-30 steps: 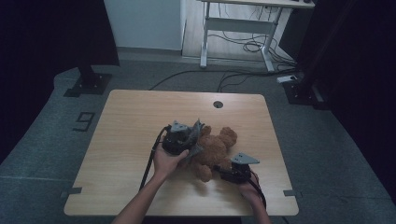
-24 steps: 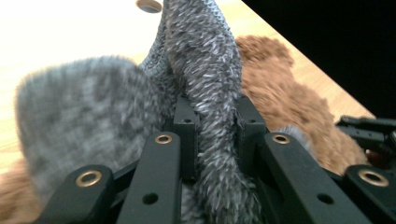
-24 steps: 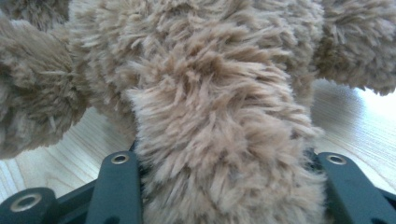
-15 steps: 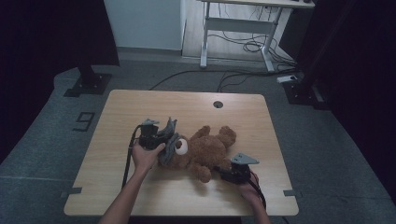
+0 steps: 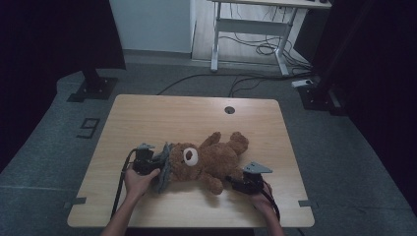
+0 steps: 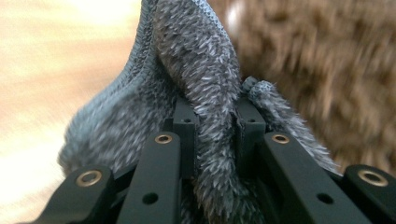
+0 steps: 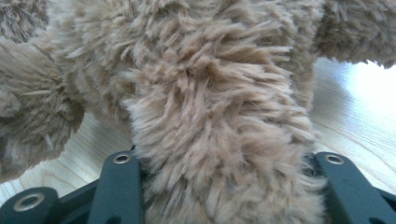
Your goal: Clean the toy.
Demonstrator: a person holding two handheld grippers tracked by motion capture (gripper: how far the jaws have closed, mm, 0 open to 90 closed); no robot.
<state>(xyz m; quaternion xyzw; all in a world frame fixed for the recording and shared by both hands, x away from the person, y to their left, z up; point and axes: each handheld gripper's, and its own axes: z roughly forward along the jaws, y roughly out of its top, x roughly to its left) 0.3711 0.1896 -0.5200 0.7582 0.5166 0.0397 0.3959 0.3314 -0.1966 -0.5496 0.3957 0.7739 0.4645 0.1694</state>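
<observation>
A brown teddy bear [image 5: 211, 160] lies on its back across the wooden table [image 5: 172, 118], head toward the left. My left gripper [image 5: 158, 164] sits at the bear's head and is shut on a grey fuzzy cloth [image 5: 163, 173]. Up close, the grey fuzzy cloth [image 6: 205, 79] is pinched between the left gripper's [image 6: 215, 123] black jaws, with brown fur [image 6: 317, 56] blurred behind. My right gripper [image 5: 232, 180] grips the bear's lower leg near the table's front edge. Its jaws have just been closing, and the right gripper [image 7: 226, 161] presses on the furry leg [image 7: 219, 116].
A round cable hole [image 5: 229, 109] sits near the table's far edge. Beyond the table stand a white desk frame [image 5: 251, 29] with loose cables and black stand bases [image 5: 93, 88] on the grey floor. Bare tabletop lies to the far left and far right.
My left hand has moved left and down toward the table with the grey cloth. The bear's head has followed it leftward and the bear now lies stretched out. The right gripper stayed put.
</observation>
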